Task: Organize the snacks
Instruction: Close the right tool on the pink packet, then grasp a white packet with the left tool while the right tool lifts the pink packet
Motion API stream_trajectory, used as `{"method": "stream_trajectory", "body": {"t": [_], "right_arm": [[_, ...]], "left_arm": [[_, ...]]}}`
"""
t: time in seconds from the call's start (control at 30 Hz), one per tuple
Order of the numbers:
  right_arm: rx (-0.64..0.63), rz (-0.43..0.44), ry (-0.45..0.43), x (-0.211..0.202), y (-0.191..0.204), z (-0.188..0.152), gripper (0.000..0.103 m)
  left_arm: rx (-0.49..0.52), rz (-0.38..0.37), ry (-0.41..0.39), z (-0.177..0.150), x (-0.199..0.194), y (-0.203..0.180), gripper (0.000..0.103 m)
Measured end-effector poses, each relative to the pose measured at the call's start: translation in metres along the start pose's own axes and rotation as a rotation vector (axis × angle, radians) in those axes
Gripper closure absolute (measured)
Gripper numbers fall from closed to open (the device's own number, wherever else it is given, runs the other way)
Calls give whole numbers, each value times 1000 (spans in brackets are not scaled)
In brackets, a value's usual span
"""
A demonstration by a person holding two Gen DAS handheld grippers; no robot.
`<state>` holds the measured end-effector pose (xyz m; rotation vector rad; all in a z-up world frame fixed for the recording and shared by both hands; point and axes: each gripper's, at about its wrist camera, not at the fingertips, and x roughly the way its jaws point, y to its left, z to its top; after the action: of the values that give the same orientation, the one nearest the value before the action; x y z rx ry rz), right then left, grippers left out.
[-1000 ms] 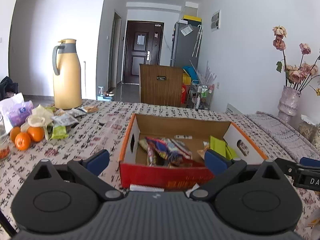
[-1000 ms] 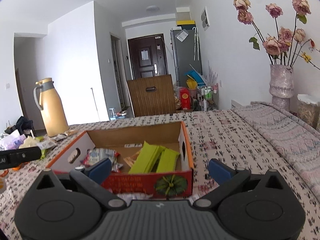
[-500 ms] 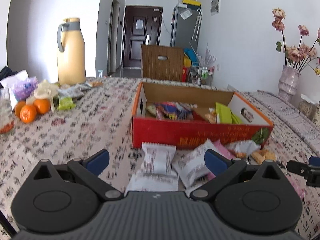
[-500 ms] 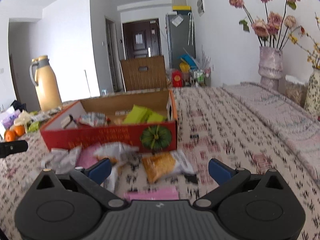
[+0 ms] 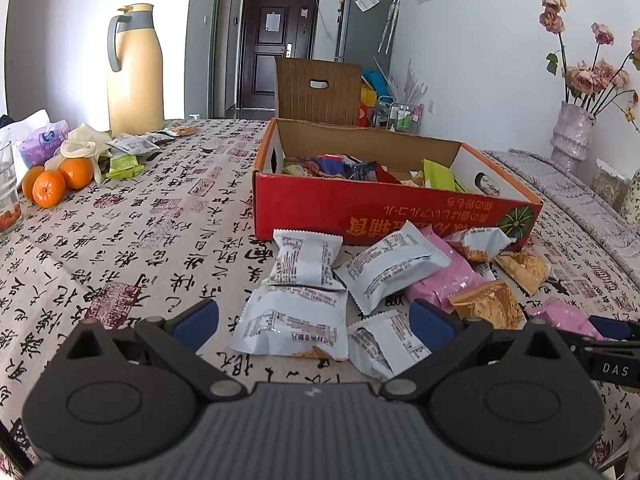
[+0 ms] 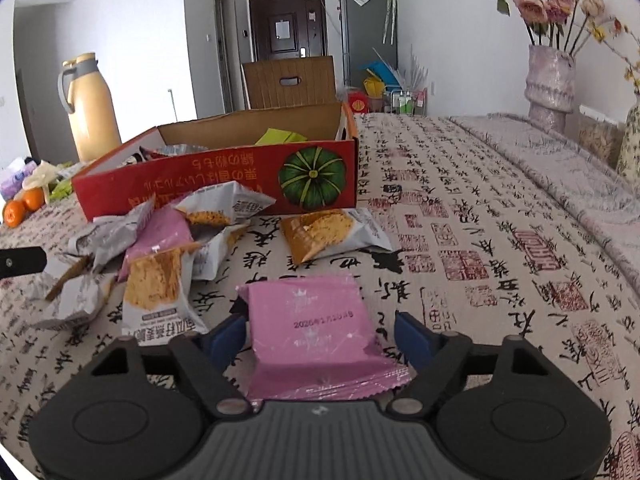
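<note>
Pink snack packet [image 6: 316, 328] is being straddled on the table [image 6: 480, 216] by the right gripper [image 6: 320, 334], lowered from box [image 6: 216, 184] height a second ago, jaws spread; left gripper [image 5: 314, 322], likewise spread, is being positioned over grey packets [image 5: 296, 320]. Pickup is judged imminent.

— What sort of place is this?

— A home, a lived-in flat. A dining table under a calligraphy-print tablecloth [image 5: 132, 236], a yellow thermos jug [image 5: 134, 70], mandarins [image 5: 48, 188] and a vase of dried roses [image 6: 550, 80].

— Anything past the table?

— A wooden chair back [image 5: 318, 92], a dark entrance door [image 5: 278, 46] at the end of a hallway, and a grey refrigerator [image 5: 366, 24] beside it. A red cardboard box [image 5: 396, 210] of snacks sits on the cloth with snack packets [image 5: 304, 292] loose before it.
</note>
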<state>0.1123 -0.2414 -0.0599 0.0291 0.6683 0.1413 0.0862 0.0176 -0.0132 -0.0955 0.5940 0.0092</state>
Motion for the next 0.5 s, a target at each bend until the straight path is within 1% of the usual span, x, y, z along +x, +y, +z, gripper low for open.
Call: {"method": "stream_trajectory", "body": {"t": [0.07, 0.17, 0.37, 0.5], "right_arm": [[-1, 12, -6, -2, 0, 0, 42], [9, 15, -18, -5, -2, -1, 42], [39, 0, -57, -11, -7, 2, 42], [46, -7, -64, -11, -10, 3, 42]], "left_arm": [[0, 4, 5, 0, 1, 0, 0], [-2, 14, 17, 0, 4, -1, 0], [-7, 59, 59, 5, 19, 4, 0], [-1, 73, 79, 9, 30, 5, 0]]}}
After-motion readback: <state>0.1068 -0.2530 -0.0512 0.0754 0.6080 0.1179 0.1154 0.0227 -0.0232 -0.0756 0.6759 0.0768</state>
